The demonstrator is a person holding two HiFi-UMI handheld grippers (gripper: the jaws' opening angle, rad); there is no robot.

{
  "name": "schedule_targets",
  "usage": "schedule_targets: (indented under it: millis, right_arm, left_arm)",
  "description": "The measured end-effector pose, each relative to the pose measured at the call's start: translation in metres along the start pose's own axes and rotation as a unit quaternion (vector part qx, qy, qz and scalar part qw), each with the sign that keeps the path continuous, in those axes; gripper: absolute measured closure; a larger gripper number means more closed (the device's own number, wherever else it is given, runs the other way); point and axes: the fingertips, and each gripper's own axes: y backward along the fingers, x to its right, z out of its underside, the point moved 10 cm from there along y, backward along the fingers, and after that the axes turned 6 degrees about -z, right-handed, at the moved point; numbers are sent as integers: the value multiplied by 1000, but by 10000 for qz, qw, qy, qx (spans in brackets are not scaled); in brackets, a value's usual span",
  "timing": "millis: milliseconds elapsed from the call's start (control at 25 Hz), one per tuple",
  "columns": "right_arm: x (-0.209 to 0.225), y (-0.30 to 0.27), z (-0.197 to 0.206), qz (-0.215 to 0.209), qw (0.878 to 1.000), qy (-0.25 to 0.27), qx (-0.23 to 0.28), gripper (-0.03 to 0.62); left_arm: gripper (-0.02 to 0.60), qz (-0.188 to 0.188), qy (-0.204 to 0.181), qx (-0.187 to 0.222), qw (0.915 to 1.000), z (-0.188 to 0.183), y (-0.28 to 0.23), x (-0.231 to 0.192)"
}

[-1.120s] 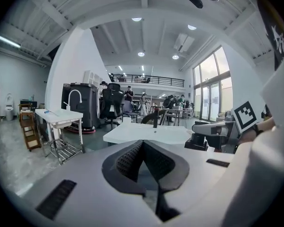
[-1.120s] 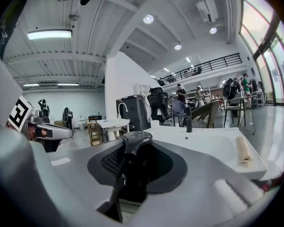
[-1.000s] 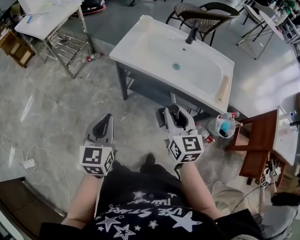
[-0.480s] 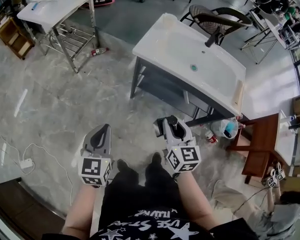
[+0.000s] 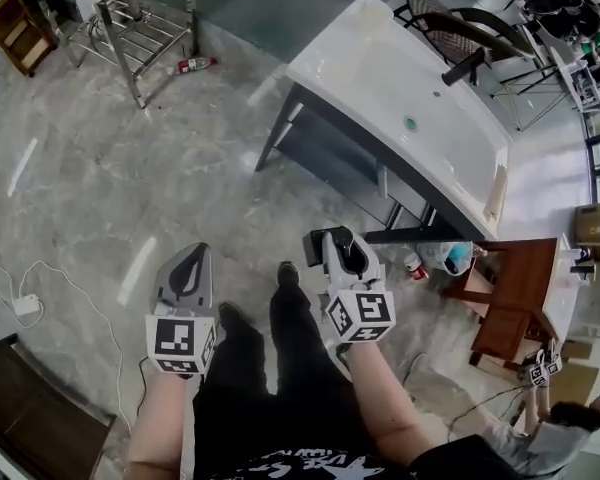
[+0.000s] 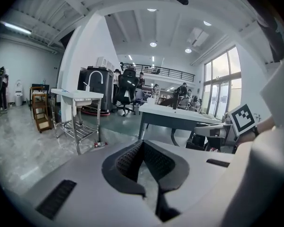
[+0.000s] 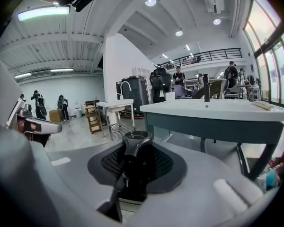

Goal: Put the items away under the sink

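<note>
Because the open shelf (image 5: 325, 153) under the sink (image 5: 380, 68) lies ahead at one o'clock, the right claw (image 5: 342, 248) is clenched on a dark handheld appliance (image 7: 134, 150), apparently carried low for stowing there, while the left claw (image 5: 195, 258), at its nine o'clock, is closed on nothing.

Grey marbled floor (image 5: 100, 188), bearing: white sink unit (image 5: 380, 78) on dark frame, far right; steel-framed table (image 5: 145, 23), far left, with a bottle (image 5: 195, 65) lying just beside its leg; white plug block with cable (image 5: 25, 305), near left; clear bag (image 5: 450, 256) and small bottle (image 5: 413, 266) by the sink unit's right leg; red-brown wooden stool (image 5: 510, 288) just right of them
</note>
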Motion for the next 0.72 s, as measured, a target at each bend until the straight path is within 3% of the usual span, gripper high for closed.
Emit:
schedule_targets:
  millis: [160,280,400,480,720]
  right_arm:
    - [20,-40,24,15,9999,-112,119,499]
    - [33,-69,42,23,9996,-224,183,499]
    - [51,-95,58,-82,9993,-309,203,499]
    - [66,-113,70,-154,9991,-336,229,499]
    - [112,-170,101,-229,9996,-91,102,499]
  left_arm:
    - [572,-211,10,-24,9998,22,-32,-6]
    - [572,-121,-15,-108,9999,40,-54,2]
    - [572,24,-327,-237,9992,55,-77,15]
    - [572,-148,-451,-231,9986,68,-95,14]
    - [572,-474,-223,-401,9978,91,-154,14]
